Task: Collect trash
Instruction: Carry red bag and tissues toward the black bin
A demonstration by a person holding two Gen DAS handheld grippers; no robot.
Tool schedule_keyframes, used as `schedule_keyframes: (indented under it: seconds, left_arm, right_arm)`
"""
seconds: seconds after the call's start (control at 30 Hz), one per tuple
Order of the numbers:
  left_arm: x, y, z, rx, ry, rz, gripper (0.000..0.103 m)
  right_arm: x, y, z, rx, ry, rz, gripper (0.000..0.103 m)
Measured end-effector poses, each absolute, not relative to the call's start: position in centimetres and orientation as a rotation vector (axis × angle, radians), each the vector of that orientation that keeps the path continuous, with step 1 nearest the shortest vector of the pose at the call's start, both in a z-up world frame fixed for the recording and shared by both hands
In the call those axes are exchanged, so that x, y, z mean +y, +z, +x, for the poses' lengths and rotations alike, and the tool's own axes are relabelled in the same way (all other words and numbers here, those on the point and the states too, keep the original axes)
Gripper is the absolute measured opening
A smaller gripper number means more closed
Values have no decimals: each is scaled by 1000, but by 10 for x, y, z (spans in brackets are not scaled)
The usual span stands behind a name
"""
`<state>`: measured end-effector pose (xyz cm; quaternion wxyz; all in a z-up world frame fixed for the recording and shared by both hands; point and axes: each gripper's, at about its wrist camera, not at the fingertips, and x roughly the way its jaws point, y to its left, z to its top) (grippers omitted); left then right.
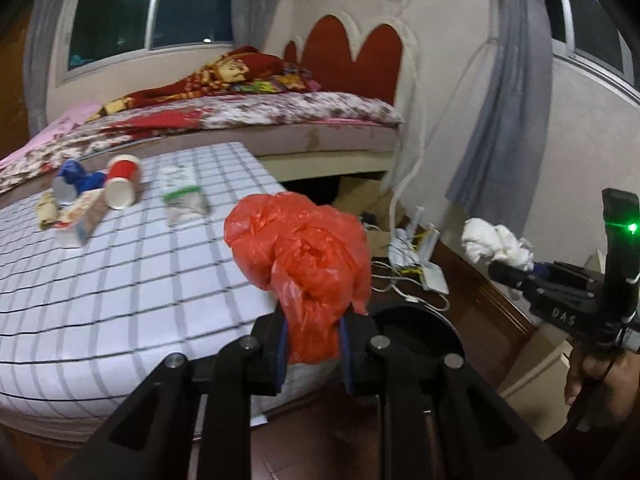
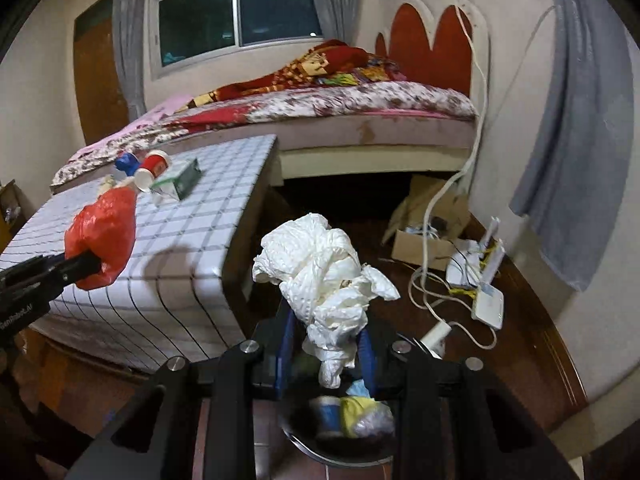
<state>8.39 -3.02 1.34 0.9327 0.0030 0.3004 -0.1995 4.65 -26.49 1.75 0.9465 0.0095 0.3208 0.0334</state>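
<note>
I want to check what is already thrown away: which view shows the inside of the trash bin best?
The right wrist view: it looks down into the trash bin below the right gripper, showing blue, yellow and clear scraps inside, though blurred. The left wrist view shows only the bin's dark rim behind the red plastic bag, nothing of its contents.
</note>
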Motion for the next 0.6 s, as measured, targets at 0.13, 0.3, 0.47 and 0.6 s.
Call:
schedule_keyframes:
  seconds: [0.13, 0.3, 0.47, 0.6]
  left_arm:
    - [-65, 7, 79, 633, -466, 29, 22]
    - [-104, -2, 73, 662, -532, 63, 22]
    - [-131, -18, 74, 707, -559, 94, 22]
    - [-142, -31, 79, 743, -568, 102, 22]
  right_arm:
    - [-287, 8, 40, 675, 35, 38, 30]
    - [-304, 1, 36, 690, 7, 35, 30]
    - [-313, -10, 40, 720, 0, 41, 30]
    - [-318, -18, 45, 742, -2, 46, 30]
